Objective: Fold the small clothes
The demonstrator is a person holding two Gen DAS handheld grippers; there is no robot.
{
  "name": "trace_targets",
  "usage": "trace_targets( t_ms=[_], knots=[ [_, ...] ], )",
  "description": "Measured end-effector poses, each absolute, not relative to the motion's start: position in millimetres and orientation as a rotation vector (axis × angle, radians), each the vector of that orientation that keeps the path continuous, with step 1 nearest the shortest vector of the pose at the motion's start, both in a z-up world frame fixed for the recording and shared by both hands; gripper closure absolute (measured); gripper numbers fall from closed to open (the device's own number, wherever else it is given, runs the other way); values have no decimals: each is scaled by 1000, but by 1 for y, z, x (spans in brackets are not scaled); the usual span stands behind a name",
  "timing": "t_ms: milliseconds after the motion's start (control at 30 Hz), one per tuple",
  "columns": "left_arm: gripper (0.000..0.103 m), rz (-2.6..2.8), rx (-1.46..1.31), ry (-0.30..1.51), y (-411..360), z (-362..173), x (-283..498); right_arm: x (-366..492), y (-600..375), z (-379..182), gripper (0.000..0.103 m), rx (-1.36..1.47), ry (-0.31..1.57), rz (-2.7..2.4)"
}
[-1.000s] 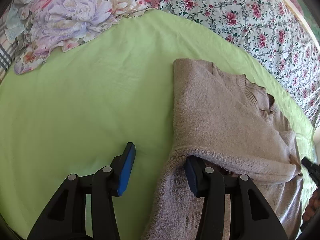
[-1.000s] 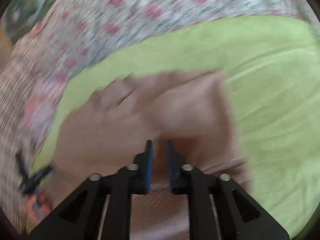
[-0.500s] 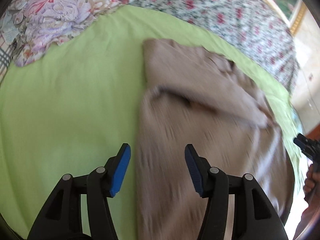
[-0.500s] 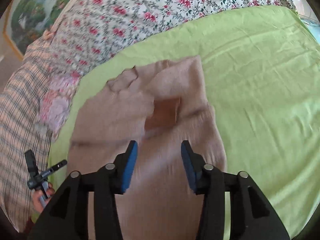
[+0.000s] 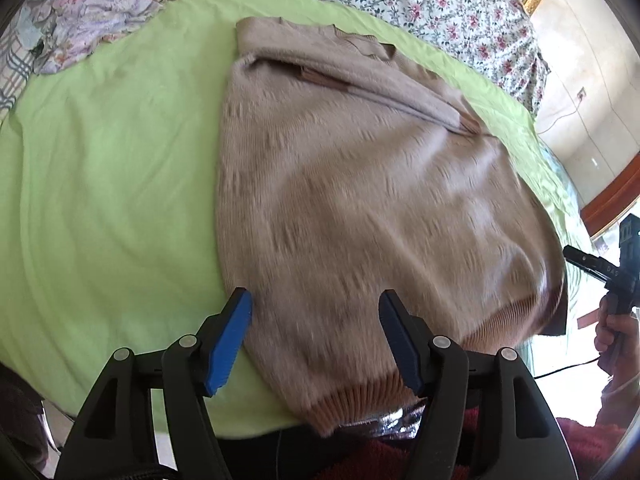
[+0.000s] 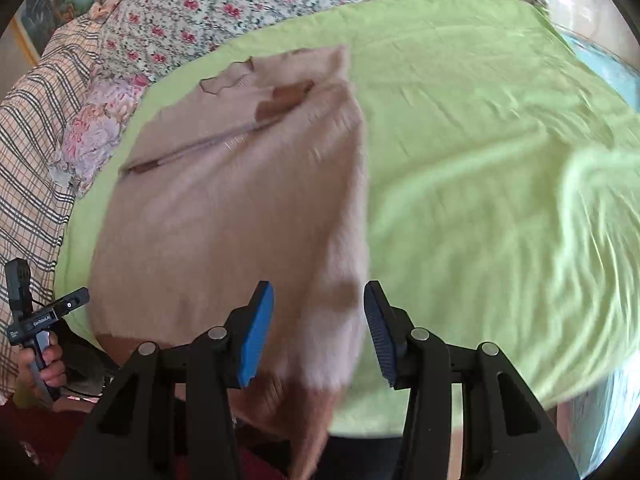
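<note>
Beige knitted sweater (image 5: 360, 184) with a tan ribbed hem, lying on the lime-green sheet (image 5: 112, 184) that covered the bed. We saw both sleeves already folded across the upper body, their cuffs meeting in a diagonal line near the collar, so that the garment formed a narrow panel. Its hem hung at the near edge of the bed, toward us; the collar lay at the far end, near the floral quilt (image 5: 400, 4) and the pink-and-lilac flowered pillow (image 5: 100, 8).

We held the left gripper (image 5: 316, 340) above the hem with its jaws wide apart and empty, straddling the left part of the hem. The right gripper (image 6: 320, 332) hovered likewise over the right part of the hem, jaws apart and clamped on nothing. In each view the other gripper's handle and hand appeared at the frame edge.

We judged this symmetric placement to be preparation for pinching the two hem corners, so that the lower half could be carried toward the collar. The loose knit would probably sag between the two grips.
</note>
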State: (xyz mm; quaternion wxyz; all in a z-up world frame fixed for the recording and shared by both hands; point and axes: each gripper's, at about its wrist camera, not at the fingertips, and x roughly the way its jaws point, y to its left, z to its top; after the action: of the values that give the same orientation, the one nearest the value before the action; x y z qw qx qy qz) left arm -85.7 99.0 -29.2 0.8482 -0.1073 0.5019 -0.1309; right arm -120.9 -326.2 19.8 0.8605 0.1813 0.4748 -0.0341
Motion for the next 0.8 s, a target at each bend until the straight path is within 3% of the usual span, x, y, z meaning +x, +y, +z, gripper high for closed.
trace_targets(
  t_ms=[67,400,433,500,533,800],
  knots=[
    [29,-297,-250,1079,101,-35,-95,-133,-333,15,54,422,997,-44],
    [30,-454,-403,1118,113,-60,-116,-146,-334,-15,55,636,975,209],
    [37,-456,-403,1115,114,-61,-116,-147,-334,-16,57,640,969,217],
    [72,-457,-383,1103,116,-60,-116,-147,-337,-19,92,633,977,209],
    [99,-460,-377,1109,117,-61,-115,-150,-339,-18,92,631,973,206],
    [95,-505,-322,1086,120,-55,-121,-161,-362,-16,94,675,913,277]
  ],
)
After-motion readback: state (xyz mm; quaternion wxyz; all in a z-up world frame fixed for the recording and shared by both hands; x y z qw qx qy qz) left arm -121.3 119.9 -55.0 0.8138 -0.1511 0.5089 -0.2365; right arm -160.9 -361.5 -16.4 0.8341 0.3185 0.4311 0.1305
